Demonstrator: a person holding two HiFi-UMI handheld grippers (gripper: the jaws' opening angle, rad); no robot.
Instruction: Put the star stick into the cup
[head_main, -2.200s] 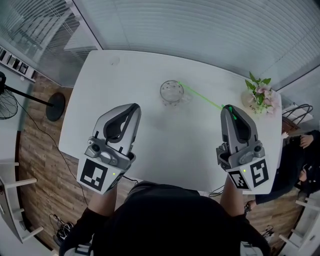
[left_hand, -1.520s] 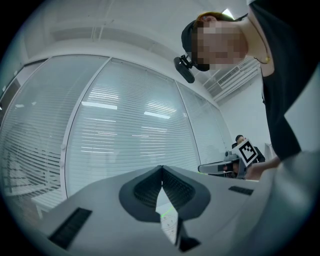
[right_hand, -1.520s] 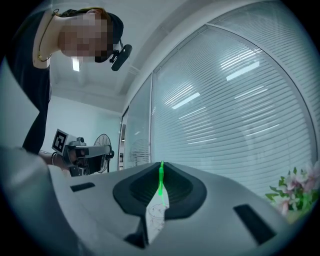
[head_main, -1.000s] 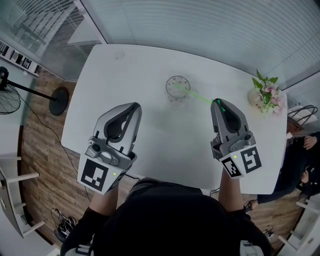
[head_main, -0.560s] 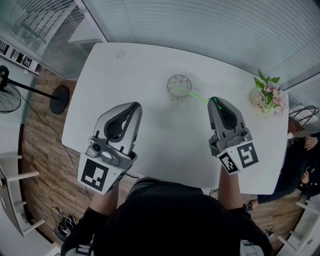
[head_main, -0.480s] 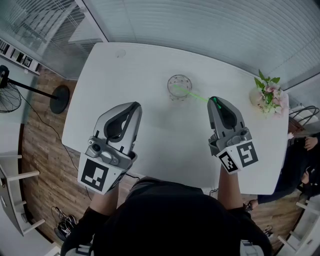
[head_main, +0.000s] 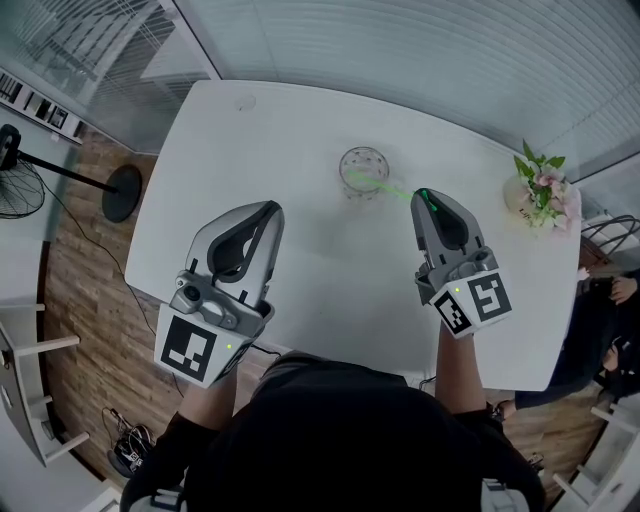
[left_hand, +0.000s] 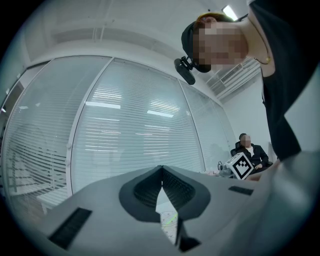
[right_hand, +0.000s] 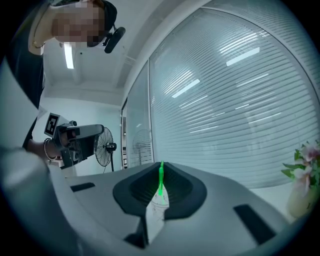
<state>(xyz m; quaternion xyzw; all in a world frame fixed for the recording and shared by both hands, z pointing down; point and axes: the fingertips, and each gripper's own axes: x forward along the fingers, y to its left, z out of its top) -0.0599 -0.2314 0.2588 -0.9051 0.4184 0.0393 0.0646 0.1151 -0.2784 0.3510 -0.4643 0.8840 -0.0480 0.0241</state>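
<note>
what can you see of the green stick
The stick is thin, bright green, plastic-looking and straight. The right claw is shut on one end, holding it above the white table. It slants away and left to the clear cup, where its far end sits at the mouth; whether it touches the glass is unclear. No star shape can be made out.

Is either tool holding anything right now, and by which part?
The right tool grips the green star stick by its near end; the far end is at the cup. The left tool is shut, empty.
</note>
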